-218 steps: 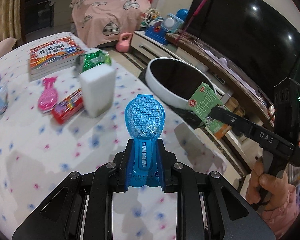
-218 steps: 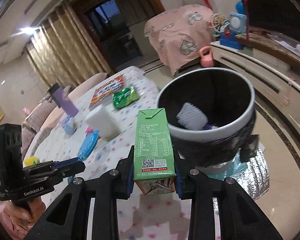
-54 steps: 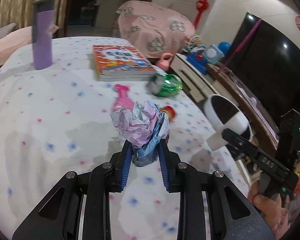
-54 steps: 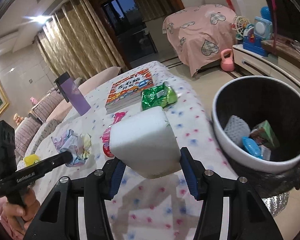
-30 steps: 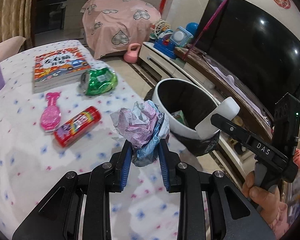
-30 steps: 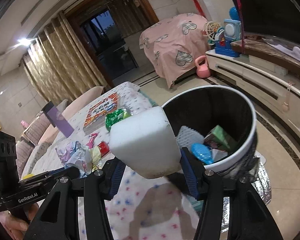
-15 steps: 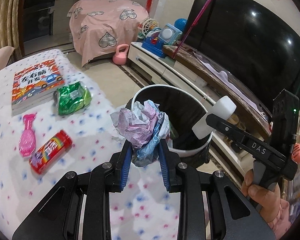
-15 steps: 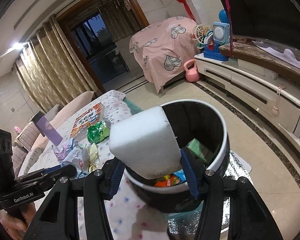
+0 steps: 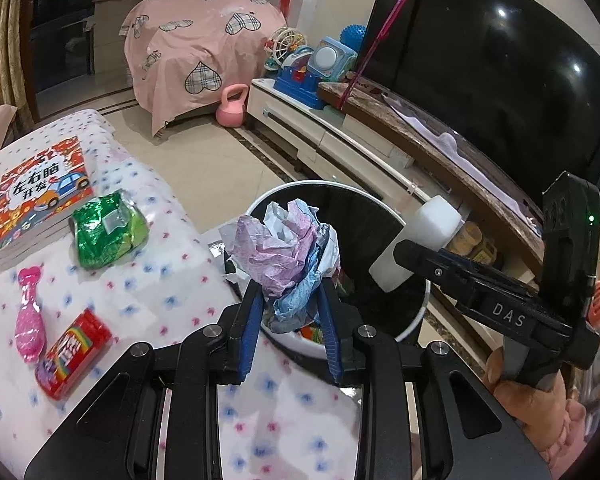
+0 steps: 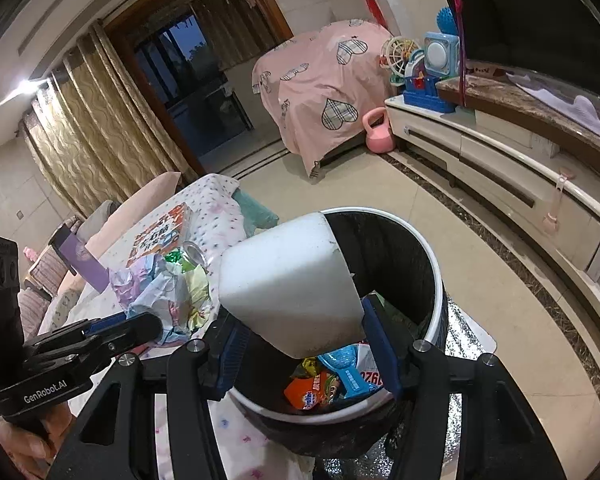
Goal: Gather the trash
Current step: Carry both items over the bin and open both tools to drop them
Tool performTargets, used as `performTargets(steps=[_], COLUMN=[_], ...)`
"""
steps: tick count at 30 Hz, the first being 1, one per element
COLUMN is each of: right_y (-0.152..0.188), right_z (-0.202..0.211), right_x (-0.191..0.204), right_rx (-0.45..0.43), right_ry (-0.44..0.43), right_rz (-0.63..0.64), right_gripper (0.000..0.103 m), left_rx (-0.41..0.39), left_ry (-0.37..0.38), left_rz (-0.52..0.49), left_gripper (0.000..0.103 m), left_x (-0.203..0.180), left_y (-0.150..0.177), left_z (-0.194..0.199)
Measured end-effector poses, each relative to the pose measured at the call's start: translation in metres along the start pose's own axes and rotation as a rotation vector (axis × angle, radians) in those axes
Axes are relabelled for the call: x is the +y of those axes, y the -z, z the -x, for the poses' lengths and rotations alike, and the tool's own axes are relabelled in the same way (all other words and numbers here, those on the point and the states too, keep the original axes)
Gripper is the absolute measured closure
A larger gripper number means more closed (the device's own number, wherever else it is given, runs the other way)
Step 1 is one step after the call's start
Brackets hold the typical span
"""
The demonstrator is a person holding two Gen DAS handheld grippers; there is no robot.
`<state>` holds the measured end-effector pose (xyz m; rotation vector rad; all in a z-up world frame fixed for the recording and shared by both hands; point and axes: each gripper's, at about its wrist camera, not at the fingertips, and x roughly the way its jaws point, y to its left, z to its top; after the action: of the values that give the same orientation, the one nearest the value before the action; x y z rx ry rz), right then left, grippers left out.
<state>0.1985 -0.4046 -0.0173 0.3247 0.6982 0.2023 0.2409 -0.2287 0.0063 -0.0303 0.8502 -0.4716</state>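
My left gripper (image 9: 290, 312) is shut on a crumpled pink, white and blue paper ball (image 9: 286, 246) and holds it over the near rim of the white trash bin (image 9: 414, 322). My right gripper (image 10: 306, 346) is shut on a white foam block (image 10: 290, 286) and holds it above the bin's opening (image 10: 434, 276). The bin holds wrappers, a blue package (image 10: 346, 370) and an orange packet (image 10: 306, 392). The right gripper with the block (image 9: 416, 242) shows in the left wrist view over the bin's far side. The left gripper with the paper ball (image 10: 160, 292) shows in the right wrist view.
On the dotted tablecloth (image 9: 172, 292) lie a green crushed can (image 9: 106, 232), a picture book (image 9: 40, 196), a pink toy (image 9: 30, 320) and a red candy pack (image 9: 72, 354). A TV cabinet (image 9: 340, 140) stands behind the bin.
Both grippers have moved closer to the bin. The foam block now hangs over the bin's opening and the paper ball over its near rim. Both grips are unchanged.
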Motion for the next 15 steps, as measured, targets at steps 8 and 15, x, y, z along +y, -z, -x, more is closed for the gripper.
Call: performTargets(steps=[8, 15], right_y=[-0.009, -0.015], right_z=[-0.009, -0.010], right_x=[-0.014, -0.018], right_rx=[0.027, 0.035], right_ry=[0.020, 0.013], right_rz=[-0.023, -0.035], right_gripper=[0.044, 0.036], left_rx=[0.032, 0.047], left_ry=[0.002, 0.002], left_rz=[-0.005, 0.010], left_gripper=[0.071, 0.049], left_x=[-0.005, -0.004], left_y=[-0.005, -0.007], left_z=[-0.018, -0.025])
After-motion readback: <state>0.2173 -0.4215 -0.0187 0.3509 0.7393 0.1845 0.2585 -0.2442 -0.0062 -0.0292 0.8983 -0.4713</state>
